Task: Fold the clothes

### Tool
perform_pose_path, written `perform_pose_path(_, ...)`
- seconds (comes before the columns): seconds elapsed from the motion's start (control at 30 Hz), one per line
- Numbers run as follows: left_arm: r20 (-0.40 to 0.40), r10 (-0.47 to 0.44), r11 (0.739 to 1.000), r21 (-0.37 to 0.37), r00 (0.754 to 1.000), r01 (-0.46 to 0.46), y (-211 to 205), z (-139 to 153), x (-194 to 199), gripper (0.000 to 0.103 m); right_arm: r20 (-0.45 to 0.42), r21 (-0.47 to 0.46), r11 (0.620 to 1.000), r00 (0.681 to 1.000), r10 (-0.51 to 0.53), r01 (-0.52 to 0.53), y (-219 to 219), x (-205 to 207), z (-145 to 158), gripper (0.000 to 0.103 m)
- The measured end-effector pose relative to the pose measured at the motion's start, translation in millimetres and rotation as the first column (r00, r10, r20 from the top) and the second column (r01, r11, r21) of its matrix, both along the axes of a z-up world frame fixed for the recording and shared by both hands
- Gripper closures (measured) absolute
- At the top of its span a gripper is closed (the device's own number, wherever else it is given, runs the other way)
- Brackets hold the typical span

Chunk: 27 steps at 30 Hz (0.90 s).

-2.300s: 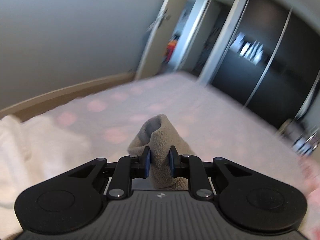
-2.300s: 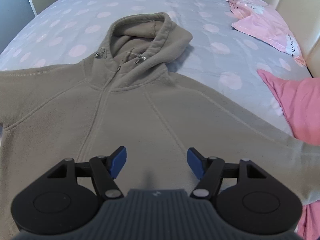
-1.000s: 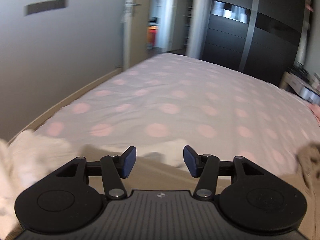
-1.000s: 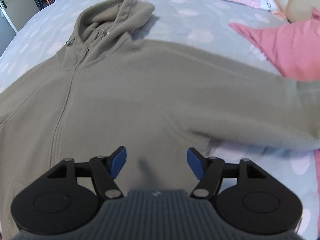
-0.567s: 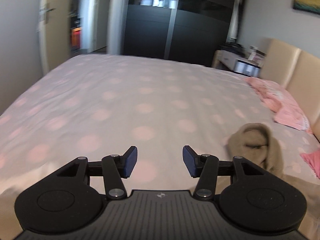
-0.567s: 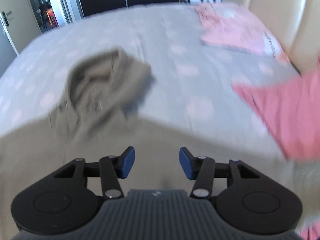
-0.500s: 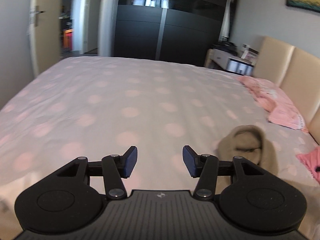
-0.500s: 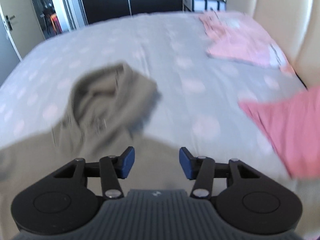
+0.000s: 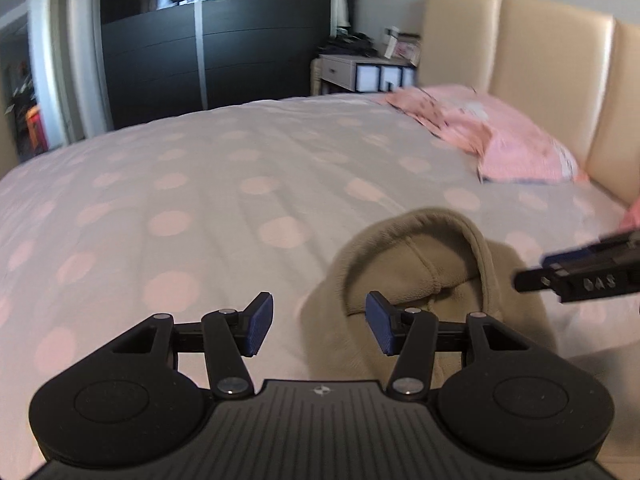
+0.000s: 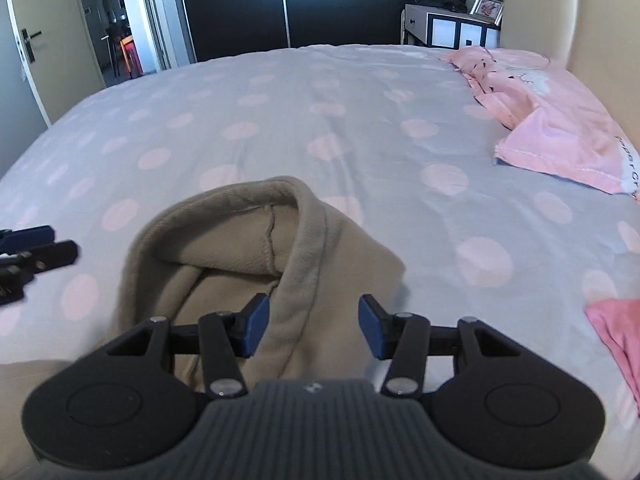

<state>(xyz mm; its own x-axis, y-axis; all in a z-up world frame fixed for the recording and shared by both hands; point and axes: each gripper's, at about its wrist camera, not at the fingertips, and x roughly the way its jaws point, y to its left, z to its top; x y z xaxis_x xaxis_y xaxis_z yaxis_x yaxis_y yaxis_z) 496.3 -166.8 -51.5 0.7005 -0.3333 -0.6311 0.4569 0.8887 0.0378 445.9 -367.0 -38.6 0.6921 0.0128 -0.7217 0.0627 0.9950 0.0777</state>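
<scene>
A tan fleece hoodie lies on the bed, its hood (image 9: 416,264) in front of both grippers; the hood also shows in the right wrist view (image 10: 248,248). My left gripper (image 9: 318,326) is open and empty, just left of the hood's left edge. My right gripper (image 10: 314,326) is open and empty, its jaws either side of the hood's right rim without closing on it. The right gripper shows at the right edge of the left wrist view (image 9: 588,272); the left gripper shows at the left edge of the right wrist view (image 10: 28,256). The hoodie's body is hidden below the grippers.
The bed (image 10: 320,112) has a grey cover with pink dots. Pink clothes (image 10: 552,116) lie at the far right by the cream headboard (image 9: 552,76). A darker pink garment (image 10: 616,332) lies at the right edge. A black wardrobe (image 10: 296,4) and a nightstand (image 10: 452,28) stand beyond.
The left gripper let go of a piece of the hoodie and swung right to the hood. The right gripper moved from over the hoodie's chest up to the hood, its jaws narrower.
</scene>
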Motion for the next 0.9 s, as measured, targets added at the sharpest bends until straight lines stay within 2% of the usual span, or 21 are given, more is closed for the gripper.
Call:
perform_pose_path(0.2, 0.006, -0.004, 0.995, 0.098, 1.0, 0.004, -31, -32, 17, 0.054, 0.001, -0.013, 1.0, 1.0, -0.018, 0.018, 13, 29, -23, 0.043)
perform_pose_path(0.27, 0.006, 0.004, 0.989, 0.148, 1.0, -0.005, -37, -41, 20, 0.067, -0.011, -0.062, 0.998, 0.999, -0.032, 0.031, 19, 37, -30, 0.044)
perform_pose_path(0.3, 0.003, 0.019, 0.984, 0.176, 1.0, -0.019, -39, -44, 22, 0.084, -0.018, -0.085, 0.996, 0.999, -0.042, 0.04, 20, 39, -34, 0.047)
perform_pose_path(0.33, 0.001, 0.032, 0.982, 0.186, 0.999, -0.032, -38, -46, 23, 0.093, -0.025, -0.098, 0.994, 0.999, -0.047, 0.044, 20, 39, -36, 0.056)
perform_pose_path(0.37, 0.013, 0.041, 0.984, 0.176, 0.999, -0.042, -34, -46, 23, 0.093, -0.028, -0.098, 0.994, 0.998, -0.05, 0.047, 17, 39, -38, 0.085)
perform_pose_path(0.4, 0.035, 0.05, 0.985, 0.163, 0.998, -0.055, -29, -43, 20, 0.095, -0.028, -0.083, 0.995, 0.998, -0.051, 0.049, 12, 36, -37, 0.09)
perform_pose_path(0.5, 0.092, 0.041, 0.99, 0.132, 0.995, -0.053, -7, -33, 10, 0.095, -0.009, -0.104, 0.993, 0.998, -0.054, 0.053, -4, 21, -29, 0.093)
perform_pose_path(0.6, 0.114, 0.004, 0.998, 0.057, 0.993, -0.011, 25, -23, -8, 0.096, 0.011, -0.093, 0.994, 0.999, -0.05, 0.051, -23, -4, -25, 0.093)
perform_pose_path(0.67, 0.083, -0.036, 0.997, 0.073, 0.996, 0.03, 39, -31, -16, 0.096, 0.017, -0.084, 0.996, 1.0, -0.021, 0.023, -31, -23, -31, 0.093)
perform_pose_path(0.73, 0.038, -0.07, 0.99, 0.123, 0.997, 0.065, 43, -48, -21, 0.096, -0.012, -0.081, 0.997, 1.0, 0.015, -0.016, -34, -36, -46, 0.094)
perform_pose_path(0.83, -0.051, -0.06, 0.988, 0.139, 0.997, 0.066, 40, -70, -16, 0.096, -0.073, -0.088, 0.995, 0.997, 0.037, -0.043, -33, -40, -75, 0.094)
perform_pose_path(0.9, -0.068, -0.064, 0.986, 0.151, 0.996, 0.074, 37, -74, -12, 0.095, -0.066, -0.081, 0.996, 0.997, 0.04, -0.045, -34, -41, -81, 0.093)
